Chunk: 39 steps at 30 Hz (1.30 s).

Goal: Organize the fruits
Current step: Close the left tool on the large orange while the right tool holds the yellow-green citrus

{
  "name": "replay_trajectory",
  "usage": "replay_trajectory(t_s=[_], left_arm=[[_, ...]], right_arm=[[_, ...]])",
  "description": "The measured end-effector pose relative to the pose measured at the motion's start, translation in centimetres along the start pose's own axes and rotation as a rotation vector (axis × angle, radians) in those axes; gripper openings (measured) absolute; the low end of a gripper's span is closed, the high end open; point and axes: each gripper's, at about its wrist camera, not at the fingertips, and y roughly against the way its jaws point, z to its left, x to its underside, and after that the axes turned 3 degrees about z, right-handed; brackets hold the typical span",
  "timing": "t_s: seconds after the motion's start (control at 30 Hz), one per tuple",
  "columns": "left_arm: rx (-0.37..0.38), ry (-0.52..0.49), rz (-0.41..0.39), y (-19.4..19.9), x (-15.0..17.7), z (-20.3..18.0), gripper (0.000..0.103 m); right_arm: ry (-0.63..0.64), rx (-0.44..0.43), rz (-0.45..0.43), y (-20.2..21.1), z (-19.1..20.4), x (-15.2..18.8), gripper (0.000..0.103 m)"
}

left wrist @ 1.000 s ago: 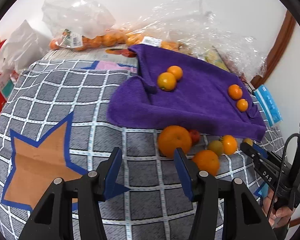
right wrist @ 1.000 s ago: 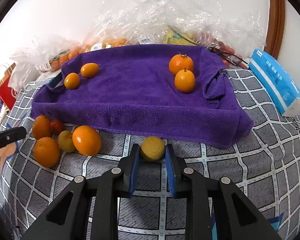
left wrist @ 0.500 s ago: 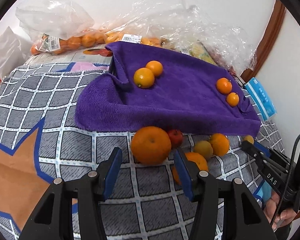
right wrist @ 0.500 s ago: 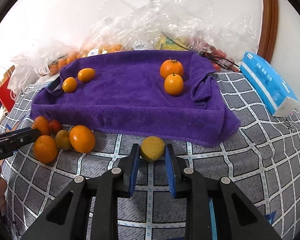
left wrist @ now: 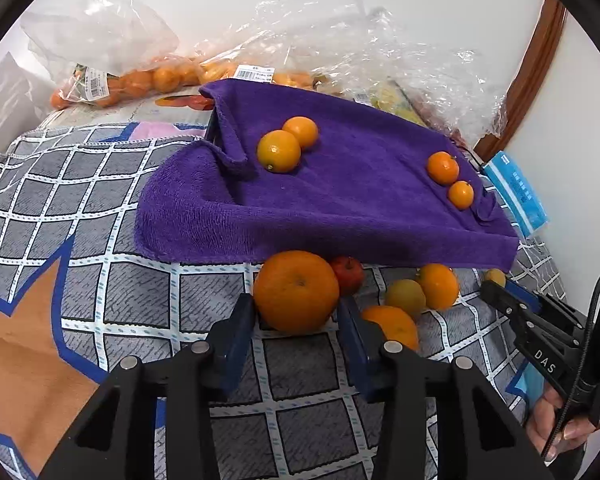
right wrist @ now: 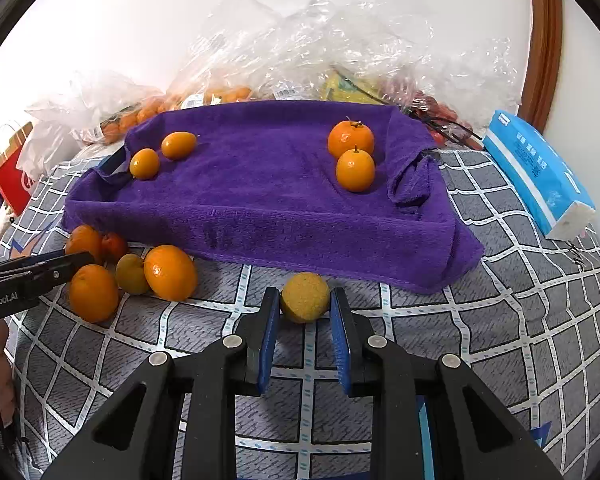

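Now | left hand-held gripper (left wrist: 296,312) closing around big orange (left wrist: 296,291) | right hand-held gripper (right wrist: 305,304) clamps yellow fruit (right wrist: 305,297), underside hidden

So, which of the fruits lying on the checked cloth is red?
The small round red fruit, tucked against the purple towel behind the big orange; all the others are orange or yellowish.

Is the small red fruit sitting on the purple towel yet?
No, the red fruit lies on the checked cloth, just off the purple towel's front edge, beside the big orange.
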Motion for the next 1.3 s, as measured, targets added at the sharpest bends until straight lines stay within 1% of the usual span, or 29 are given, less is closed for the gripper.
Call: replay_trajectory(t_s=[0.1, 0.23, 0.37, 0.4, 0.53, 0.57, 0.6, 0.67, 0.77, 0.87, 0.97, 1.07, 1.17, 1.3], left_arm=[[0.005, -0.001, -0.024, 0.6, 0.2, 0.0, 0.040], [-0.018, -0.010, -0.065, 1.4, 0.5, 0.1, 0.039], [-0.010, -0.005, -0.060, 1.5, 0.5, 0.2, 0.040], [-0.011, -0.008, -0.057, 1.4, 0.5, 0.2, 0.041], [-0.004, -0.022, -0.030, 1.0, 0.5, -0.2, 0.041], [-0.006, -0.020, -0.032, 1.0, 0.5, -0.2, 0.043], [-0.015, -0.016, -0.030, 0.9, 0.5, -0.1, 0.048], [-0.022, 0.003, -0.023, 0.6, 0.3, 0.2, 0.053], [0.010, 0.032, -0.008, 0.3, 0.1, 0.6, 0.053], [0.000, 0.027, -0.011, 0.1, 0.0, 0.3, 0.053], [-0.029, -0.002, -0.021, -0.1, 0.1, -0.4, 0.052], [-0.018, -0.025, -0.028, 0.0, 0.2, -0.7, 0.041], [-0.029, -0.038, -0.036, 0.1, 0.3, -0.9, 0.041], [-0.017, -0.027, -0.031, 0.2, 0.2, -0.6, 0.040]], right_arm=[[0.005, -0.001, -0.001, 0.0, 0.1, 0.0, 0.026], [0.003, -0.004, 0.004, -0.1, 0.1, 0.0, 0.025], [0.000, -0.007, 0.007, -0.2, 0.0, 0.0, 0.026], [0.000, -0.007, 0.008, -0.2, 0.0, 0.0, 0.026], [0.000, -0.008, 0.010, -0.3, 0.1, 0.0, 0.026], [0.001, -0.008, 0.010, -0.3, 0.1, 0.0, 0.026], [0.001, -0.007, 0.011, -0.3, 0.1, 0.0, 0.025], [0.005, -0.006, 0.013, -0.3, 0.2, 0.0, 0.026], [0.009, -0.007, 0.011, -0.3, 0.3, 0.0, 0.026], [0.010, -0.007, 0.012, -0.3, 0.3, 0.0, 0.026], [0.011, -0.008, 0.013, -0.3, 0.3, 0.0, 0.026], [0.011, -0.007, 0.012, -0.3, 0.3, 0.0, 0.026], [0.011, -0.007, 0.013, -0.3, 0.3, 0.0, 0.026], [0.012, -0.007, 0.013, -0.3, 0.3, 0.0, 0.026]])
